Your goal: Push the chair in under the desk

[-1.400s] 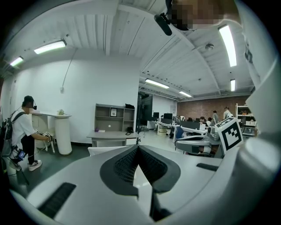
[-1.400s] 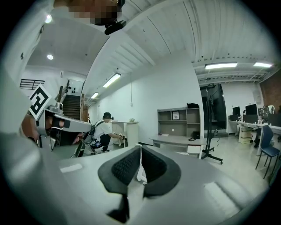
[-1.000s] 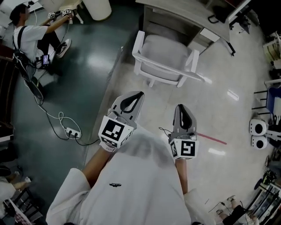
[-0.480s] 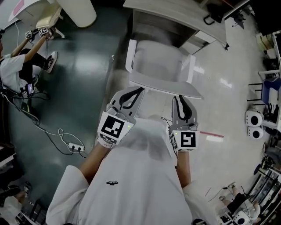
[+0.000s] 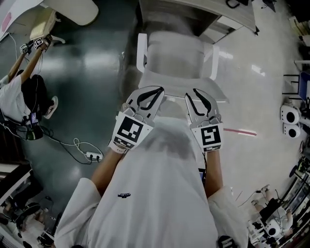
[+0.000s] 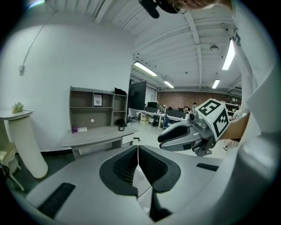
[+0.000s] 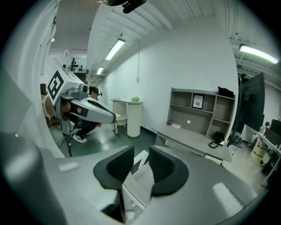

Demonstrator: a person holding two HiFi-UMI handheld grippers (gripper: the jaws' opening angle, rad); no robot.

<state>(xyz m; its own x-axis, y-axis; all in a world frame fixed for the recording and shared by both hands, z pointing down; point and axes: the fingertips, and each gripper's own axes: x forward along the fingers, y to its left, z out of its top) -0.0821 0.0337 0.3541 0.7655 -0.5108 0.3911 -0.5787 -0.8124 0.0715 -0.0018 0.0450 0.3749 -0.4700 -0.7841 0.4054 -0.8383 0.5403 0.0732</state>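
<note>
The white armchair faces the grey desk, with its seat front at the desk's edge. Both grippers are held at the top rail of its backrest. My left gripper is shut with nothing between its pads, its tips at the rail's left part. The jaws of my right gripper are opening. In the right gripper view a piece of the white chair shows in the gap of the right gripper, and the pads do not press on it. The desk lies ahead in the left gripper view.
A grey shelf unit stands on the desk. A person sits on the dark floor at the left, near a power strip with cable. A white pedestal stands left of the desk. Small white machines are at the right.
Both grippers have moved forward from well behind the chair up to its backrest rail. The right jaws have parted. The chair now stands square to the desk.
</note>
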